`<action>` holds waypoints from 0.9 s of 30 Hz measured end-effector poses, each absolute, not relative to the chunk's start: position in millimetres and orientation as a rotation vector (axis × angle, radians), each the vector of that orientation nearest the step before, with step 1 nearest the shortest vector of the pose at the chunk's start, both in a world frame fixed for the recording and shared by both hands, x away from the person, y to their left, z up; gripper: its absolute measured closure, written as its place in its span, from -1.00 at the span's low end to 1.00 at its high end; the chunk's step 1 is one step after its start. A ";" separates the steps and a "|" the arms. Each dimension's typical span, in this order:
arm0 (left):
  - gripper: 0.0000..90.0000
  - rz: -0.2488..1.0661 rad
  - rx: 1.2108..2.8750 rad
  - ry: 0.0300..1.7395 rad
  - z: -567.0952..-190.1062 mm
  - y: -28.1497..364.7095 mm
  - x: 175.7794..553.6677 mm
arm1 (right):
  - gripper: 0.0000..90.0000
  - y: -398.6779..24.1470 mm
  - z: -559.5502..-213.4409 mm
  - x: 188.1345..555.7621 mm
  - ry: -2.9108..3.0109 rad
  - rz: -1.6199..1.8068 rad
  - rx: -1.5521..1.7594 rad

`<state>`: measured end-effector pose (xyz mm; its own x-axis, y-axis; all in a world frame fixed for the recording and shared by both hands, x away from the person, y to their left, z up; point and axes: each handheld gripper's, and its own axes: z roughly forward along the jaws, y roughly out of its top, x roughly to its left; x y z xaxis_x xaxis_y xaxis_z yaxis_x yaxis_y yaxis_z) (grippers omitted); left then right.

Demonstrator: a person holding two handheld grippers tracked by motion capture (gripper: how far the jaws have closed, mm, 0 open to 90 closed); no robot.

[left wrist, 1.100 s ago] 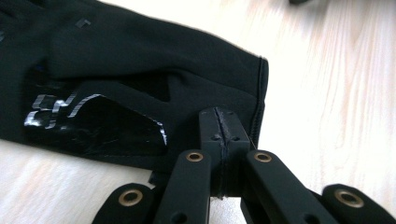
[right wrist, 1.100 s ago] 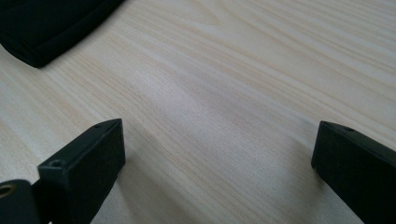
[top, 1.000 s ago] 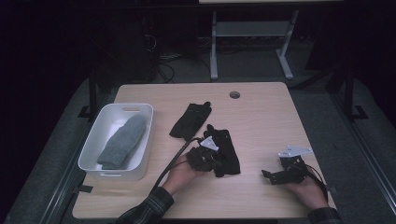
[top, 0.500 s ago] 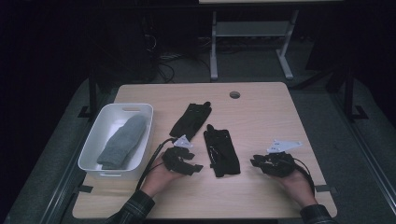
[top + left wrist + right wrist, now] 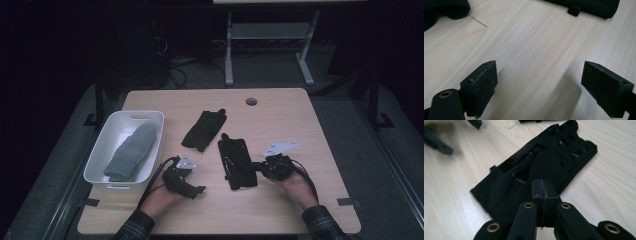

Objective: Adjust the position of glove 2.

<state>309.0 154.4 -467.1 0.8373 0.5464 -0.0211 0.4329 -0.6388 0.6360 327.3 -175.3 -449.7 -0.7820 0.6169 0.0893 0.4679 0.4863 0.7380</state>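
Note:
Two black gloves lie on the wooden table (image 5: pixel 280 120). One glove (image 5: pixel 204 130) sits toward the middle. The nearer glove (image 5: pixel 237 162) (image 5: pixel 544 157) lies flat. My right gripper (image 5: pixel 256 167) (image 5: pixel 544 191) has just been closing and is shut at that glove's near edge, with the fabric ridged up into its pads. My left gripper (image 5: pixel 192 183) (image 5: pixel 539 87) rests low on bare wood left of that glove. Its jaws have just been opening and stand wide apart with nothing between them.
A white bin (image 5: pixel 125 116) at the left holds a grey sock (image 5: pixel 131 150). A round cable hole (image 5: pixel 251 101) is in the table's far part. Beyond the table stands a metal frame (image 5: pixel 270 37) on dark floor.
My left gripper let go of the nearer glove, opened and drew away to the left. My right gripper moved left from the table's right side to that glove and shut.

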 end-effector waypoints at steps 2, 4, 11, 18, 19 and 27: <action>-0.72 0.252 2.361 0.684 -468.9 153.8 307.4 | 1.00 -171.9 -452.1 331.6 2.545 1.174 0.938; -0.73 0.259 2.337 0.663 -471.2 155.3 307.1 | 1.00 -168.5 -455.5 335.4 2.561 1.164 0.941; -0.72 0.263 2.304 0.646 -474.1 158.7 306.0 | 1.00 -166.2 -466.0 339.1 2.604 1.071 0.960; -0.72 0.263 2.294 0.641 -475.1 159.7 305.7 | 1.00 -184.3 -465.4 326.4 2.602 1.052 0.992; -0.72 0.265 2.292 0.640 -475.2 159.8 305.8 | 1.00 -187.4 -465.4 323.4 2.600 1.053 1.001; -0.72 0.262 2.274 0.640 -476.5 160.0 305.8 | 1.00 -206.4 -463.1 298.3 2.589 1.010 1.028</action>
<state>305.8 160.0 -476.5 0.8544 0.5196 -0.0052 0.3672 -0.5966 0.7136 298.3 -206.4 -463.1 -0.7452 0.6621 0.0798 0.5413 0.5307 0.6522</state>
